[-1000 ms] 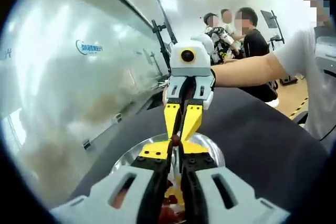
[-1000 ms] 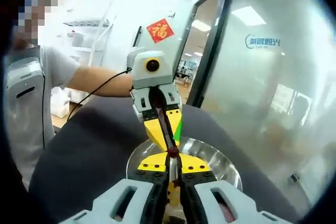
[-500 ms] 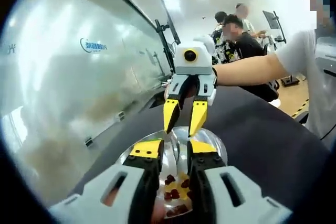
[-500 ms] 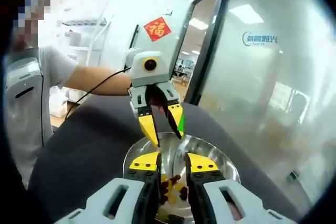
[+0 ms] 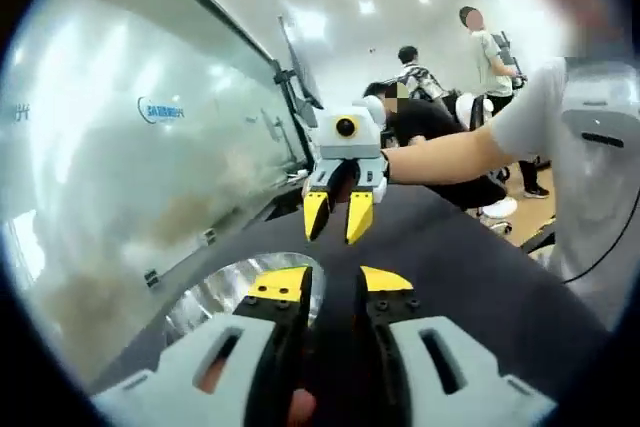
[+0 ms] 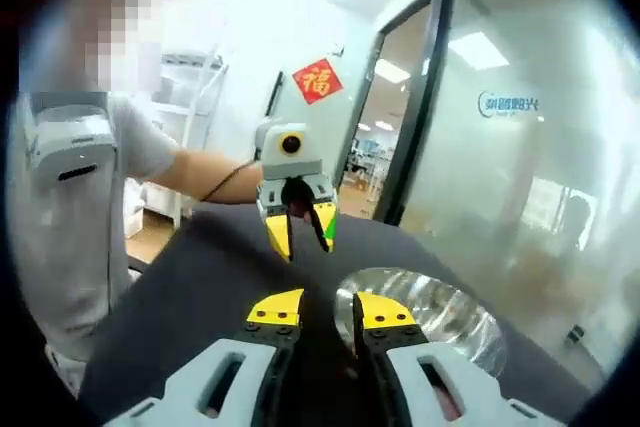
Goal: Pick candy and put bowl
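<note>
My left gripper (image 5: 333,292) and right gripper (image 6: 326,307) both gape, holding nothing. One steel bowl (image 6: 440,312) sits on the dark bench (image 6: 210,287); I cannot make out any candy inside.

Dark grey table (image 5: 470,277) with a matte, cloth-like top, stretching away toward a frosted glass wall (image 5: 120,167). Resting directly on it: a shiny metal bowl (image 5: 215,297), round and reflective, near the edge closest to the glass. Same table (image 6: 200,287) and bowl (image 6: 440,312) in the right gripper view, bowl's contents impossible to tell.
</note>
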`<action>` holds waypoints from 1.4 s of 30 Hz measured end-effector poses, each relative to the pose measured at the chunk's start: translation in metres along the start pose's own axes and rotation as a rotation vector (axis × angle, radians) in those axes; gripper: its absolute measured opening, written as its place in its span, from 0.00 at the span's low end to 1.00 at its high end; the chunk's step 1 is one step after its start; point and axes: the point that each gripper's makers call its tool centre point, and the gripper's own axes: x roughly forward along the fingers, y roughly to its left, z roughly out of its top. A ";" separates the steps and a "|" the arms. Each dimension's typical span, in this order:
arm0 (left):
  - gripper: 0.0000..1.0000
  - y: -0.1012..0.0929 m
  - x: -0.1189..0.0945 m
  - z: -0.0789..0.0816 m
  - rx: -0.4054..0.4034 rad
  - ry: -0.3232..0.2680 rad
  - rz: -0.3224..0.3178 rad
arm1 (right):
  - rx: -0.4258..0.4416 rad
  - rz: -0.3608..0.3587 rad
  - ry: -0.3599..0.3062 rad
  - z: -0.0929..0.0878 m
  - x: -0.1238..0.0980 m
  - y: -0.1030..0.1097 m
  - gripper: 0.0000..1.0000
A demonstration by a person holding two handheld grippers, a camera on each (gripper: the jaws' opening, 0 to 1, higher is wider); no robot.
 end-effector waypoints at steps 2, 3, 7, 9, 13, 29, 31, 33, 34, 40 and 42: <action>0.12 -0.018 -0.006 -0.008 -0.033 -0.011 -0.013 | 0.017 0.009 -0.011 -0.011 -0.008 0.017 0.14; 0.12 -0.023 -0.007 -0.011 -0.072 -0.025 -0.005 | 0.042 0.005 -0.020 -0.014 -0.009 0.021 0.14; 0.12 -0.036 -0.007 -0.039 -0.134 0.001 0.053 | 0.116 -0.040 -0.019 -0.042 -0.013 0.035 0.14; 0.12 -0.041 -0.002 -0.064 -0.146 0.091 0.068 | 0.133 -0.042 0.005 -0.058 -0.010 0.040 0.14; 0.12 -0.050 0.007 -0.105 -0.167 0.184 0.063 | 0.221 -0.046 0.134 -0.106 -0.005 0.047 0.13; 0.10 -0.053 0.009 -0.101 -0.140 0.175 0.057 | 0.157 -0.111 0.195 -0.115 -0.002 0.035 0.12; 0.10 -0.054 0.010 -0.100 -0.141 0.173 0.063 | 0.166 -0.110 0.176 -0.112 -0.002 0.036 0.12; 0.10 -0.054 0.010 -0.100 -0.127 0.169 0.071 | 0.183 -0.116 0.179 -0.113 -0.003 0.035 0.12; 0.10 -0.053 0.009 -0.100 -0.121 0.168 0.075 | 0.181 -0.108 0.178 -0.112 -0.003 0.039 0.12; 0.10 -0.055 0.009 -0.100 -0.126 0.167 0.077 | 0.179 -0.105 0.176 -0.111 -0.002 0.041 0.13; 0.10 -0.054 0.008 -0.101 -0.133 0.170 0.081 | 0.177 -0.114 0.177 -0.112 -0.003 0.039 0.13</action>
